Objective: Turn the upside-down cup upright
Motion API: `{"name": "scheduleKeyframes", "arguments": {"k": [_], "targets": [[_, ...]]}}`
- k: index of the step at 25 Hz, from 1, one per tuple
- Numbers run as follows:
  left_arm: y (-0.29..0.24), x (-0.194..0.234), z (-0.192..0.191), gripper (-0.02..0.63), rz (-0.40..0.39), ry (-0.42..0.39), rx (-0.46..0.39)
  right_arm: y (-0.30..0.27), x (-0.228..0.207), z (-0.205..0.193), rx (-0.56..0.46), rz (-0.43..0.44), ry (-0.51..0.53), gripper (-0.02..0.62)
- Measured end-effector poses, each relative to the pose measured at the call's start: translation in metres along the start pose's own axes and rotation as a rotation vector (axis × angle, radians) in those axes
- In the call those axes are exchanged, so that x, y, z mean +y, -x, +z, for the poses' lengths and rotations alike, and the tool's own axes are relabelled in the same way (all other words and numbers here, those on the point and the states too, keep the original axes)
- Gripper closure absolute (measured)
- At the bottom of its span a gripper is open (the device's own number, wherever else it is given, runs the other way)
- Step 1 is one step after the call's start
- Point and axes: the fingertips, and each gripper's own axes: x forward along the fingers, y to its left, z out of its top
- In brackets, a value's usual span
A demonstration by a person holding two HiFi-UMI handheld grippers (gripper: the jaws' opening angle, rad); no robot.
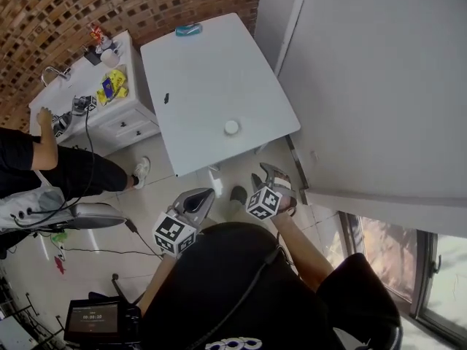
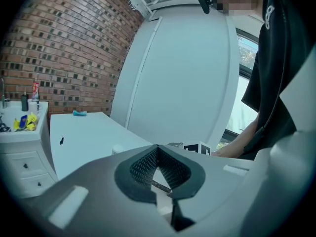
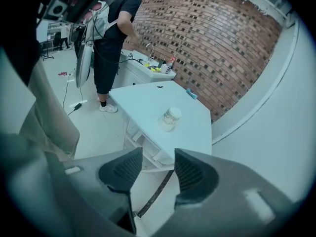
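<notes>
The cup (image 1: 231, 127) sits on the table (image 1: 197, 71), not reached yet. The right gripper (image 3: 158, 154) has its jaws apart and empty, and the left gripper (image 2: 157, 148) is closed. Next, it should reach for the cup.

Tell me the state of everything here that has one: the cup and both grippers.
cup: stands on the table, untouched; its top looks closed, so likely upside down.
left gripper: jaws together, empty.
right gripper: jaws apart, nothing between them.
</notes>
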Motion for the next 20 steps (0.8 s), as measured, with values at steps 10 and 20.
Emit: {"name": "scheduleKeyframes", "arguments": {"k": [10, 20], "targets": [[0.069, -0.079, -0.050, 0.594, -0.009, -0.013, -0.054, 0.102, 0.076, -0.021, -0.060, 0.041, -0.098, 0.601], [0.146, -0.149, -0.117, 0.594, -0.003, 0.027, -0.098, 0.239, 0.165, 0.003, -0.259, 0.071, -0.169, 0.602]]}}
